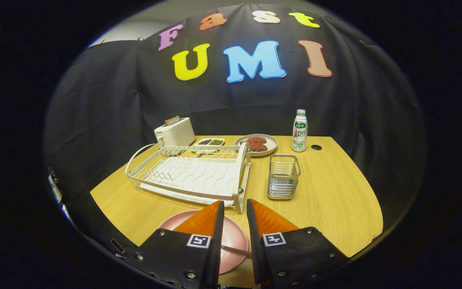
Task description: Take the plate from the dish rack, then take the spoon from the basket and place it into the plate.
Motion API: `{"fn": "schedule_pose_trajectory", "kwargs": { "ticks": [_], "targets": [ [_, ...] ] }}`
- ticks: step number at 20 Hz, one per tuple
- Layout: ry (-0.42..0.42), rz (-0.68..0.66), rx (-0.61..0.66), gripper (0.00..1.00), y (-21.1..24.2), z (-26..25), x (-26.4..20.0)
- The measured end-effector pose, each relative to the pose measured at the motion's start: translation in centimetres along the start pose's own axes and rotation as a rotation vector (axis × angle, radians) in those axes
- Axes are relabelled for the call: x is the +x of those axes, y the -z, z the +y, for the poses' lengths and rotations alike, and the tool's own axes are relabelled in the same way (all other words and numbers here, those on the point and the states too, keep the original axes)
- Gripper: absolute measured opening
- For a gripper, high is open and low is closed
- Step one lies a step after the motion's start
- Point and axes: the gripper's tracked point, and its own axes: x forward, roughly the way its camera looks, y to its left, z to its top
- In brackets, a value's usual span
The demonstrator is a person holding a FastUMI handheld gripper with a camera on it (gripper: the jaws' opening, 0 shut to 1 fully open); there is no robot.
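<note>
A pink plate (pixel 231 237) lies flat on the wooden table (pixel 335 200), just in front of the white dish rack (pixel 191 172), whose slots stand empty. My gripper (pixel 235 204) hovers over the plate, and its orange fingers (pixel 203 220) stand a little apart with nothing pressed between the tips. A thin spoon handle (pixel 237 251) shows in the gap between the fingers, lying across the plate; the spoon's bowl is hidden behind a finger. The metal wire basket (pixel 283 176) stands to the right of the rack, with nothing sticking out of it.
Behind the rack stand a white toaster (pixel 175 132), a small divided dish (pixel 209 143) and a plate with brown patties (pixel 257 144). A white bottle (pixel 299 131) stands behind the basket, next to a cable hole (pixel 316 147). Bare tabletop lies right of the basket.
</note>
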Motion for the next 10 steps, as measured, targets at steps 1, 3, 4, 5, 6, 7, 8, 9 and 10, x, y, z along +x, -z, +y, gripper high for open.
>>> {"fn": "schedule_pose_trajectory", "kwargs": {
  "ticks": [1,3,4,5,6,7,8,9,10],
  "targets": [
    [0.005,-0.010,-0.008,0.33,-0.5,-0.2,-0.1],
    [0.030,-0.046,-0.030,0.33,-2.1,-1.0,-0.5],
    [0.053,-0.070,-0.041,0.33,-3.1,-1.6,-0.7],
    [0.077,-0.096,-0.052,0.33,-4.3,-2.2,-1.0],
    [0.098,-0.125,-0.061,0.33,-5.4,-3.0,-1.3],
    [0.116,-0.155,-0.068,0.33,-6.6,-3.7,-1.6],
    [0.133,-0.173,-0.071,0.33,-7.5,-4.5,-1.9],
    [0.150,-0.193,-0.072,0.33,-8.6,-5.4,-2.2],
    [0.161,-0.215,-0.070,0.33,-9.6,-6.0,-2.5]
  ]
}}
